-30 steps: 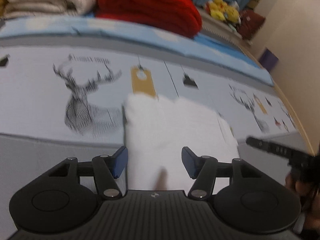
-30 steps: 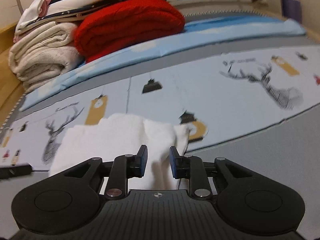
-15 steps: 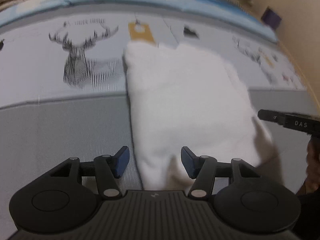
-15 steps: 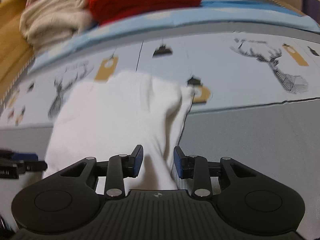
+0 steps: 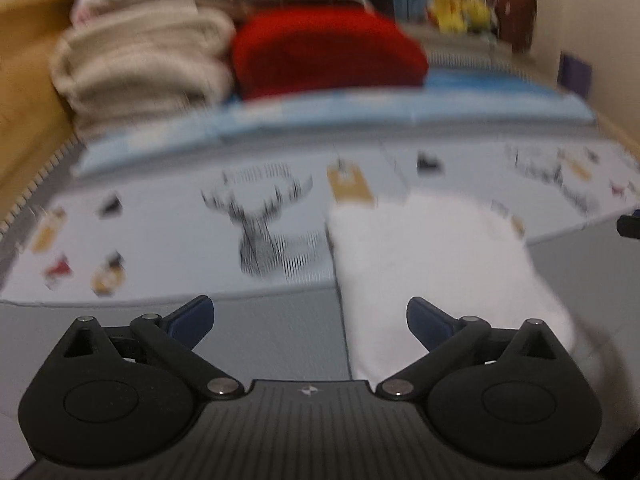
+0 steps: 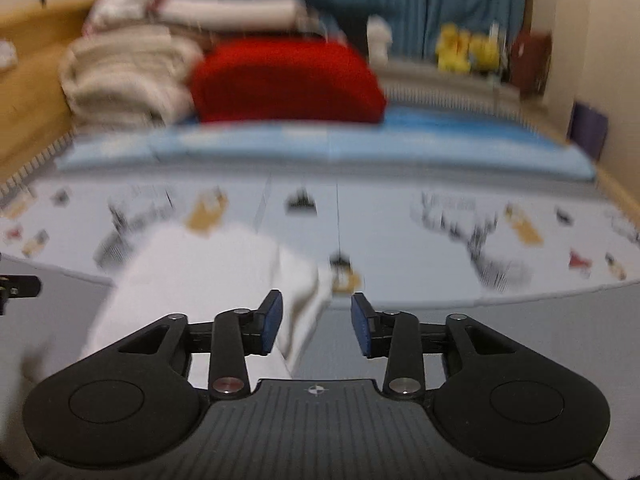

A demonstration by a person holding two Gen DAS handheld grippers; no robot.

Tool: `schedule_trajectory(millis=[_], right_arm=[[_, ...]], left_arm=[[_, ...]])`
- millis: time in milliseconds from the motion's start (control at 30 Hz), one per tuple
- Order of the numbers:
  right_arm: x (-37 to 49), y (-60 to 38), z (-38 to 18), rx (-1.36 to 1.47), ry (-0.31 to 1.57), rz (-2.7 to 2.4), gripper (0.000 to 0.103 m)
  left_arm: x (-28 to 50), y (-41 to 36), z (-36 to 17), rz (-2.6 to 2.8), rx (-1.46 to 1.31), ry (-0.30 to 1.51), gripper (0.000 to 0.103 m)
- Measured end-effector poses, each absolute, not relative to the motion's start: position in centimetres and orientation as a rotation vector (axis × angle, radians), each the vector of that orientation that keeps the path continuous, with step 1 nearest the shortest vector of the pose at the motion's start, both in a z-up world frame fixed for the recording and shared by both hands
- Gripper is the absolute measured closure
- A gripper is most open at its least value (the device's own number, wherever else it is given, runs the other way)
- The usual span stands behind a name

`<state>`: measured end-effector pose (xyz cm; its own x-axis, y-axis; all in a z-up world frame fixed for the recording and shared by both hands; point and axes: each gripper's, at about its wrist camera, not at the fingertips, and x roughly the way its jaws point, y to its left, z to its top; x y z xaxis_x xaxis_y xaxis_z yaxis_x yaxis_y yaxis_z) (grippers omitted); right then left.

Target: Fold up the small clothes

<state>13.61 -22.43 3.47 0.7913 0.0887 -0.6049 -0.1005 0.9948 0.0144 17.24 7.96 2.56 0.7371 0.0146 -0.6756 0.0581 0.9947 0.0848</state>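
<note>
A folded white garment (image 5: 432,264) lies on the deer-print mat (image 5: 168,240); in the right wrist view it (image 6: 192,280) lies at the left. My left gripper (image 5: 310,318) is open wide and empty, with the garment's left edge between its fingers and under its right finger. My right gripper (image 6: 316,320) is open and empty, with the garment's right edge by its left finger. Both views are blurred by motion.
A red folded knit (image 5: 328,52) and a beige stack of blankets (image 5: 140,72) sit at the back on a light blue mat (image 5: 360,116). A wooden board (image 5: 28,60) rises at the left. Yellow plush toys (image 6: 468,50) sit far back right.
Both grippers have opened wider, let go of the white garment and pulled back and up. The left gripper has shifted left of the garment, the right gripper to its right.
</note>
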Motion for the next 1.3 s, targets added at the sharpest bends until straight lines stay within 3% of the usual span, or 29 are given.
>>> schedule_trajectory(millis=[267,433,500,667,1300], right_arm=[[4.4,-23.3,6.1,0.078,0.571,0.113,0.046],[0.2,-22.9,3.9,0.12,0.623,0.067,0.045],[-0.5,-22.5,3.6,0.131,0.626,0.072,0.045],[-0.4,-20.8,2.7,0.034,0.641,0.09,0.045],[1.2,-19.0,1.8,0.006,0.702,0.123,0.044]], left_arm=[[5.9,5.6,7.2,-0.04,0.039,0.621,0.0],[1.3,4.5,3.1,-0.017,-0.004,0.702,0.0],[1.5,3.7,1.8,-0.033,0.024,0.79,0.0],[2.0,2.7,1.9,-0.023,0.048,0.712,0.0],[3.7,4.6,1.1,0.018,-0.075,0.757,0.0]])
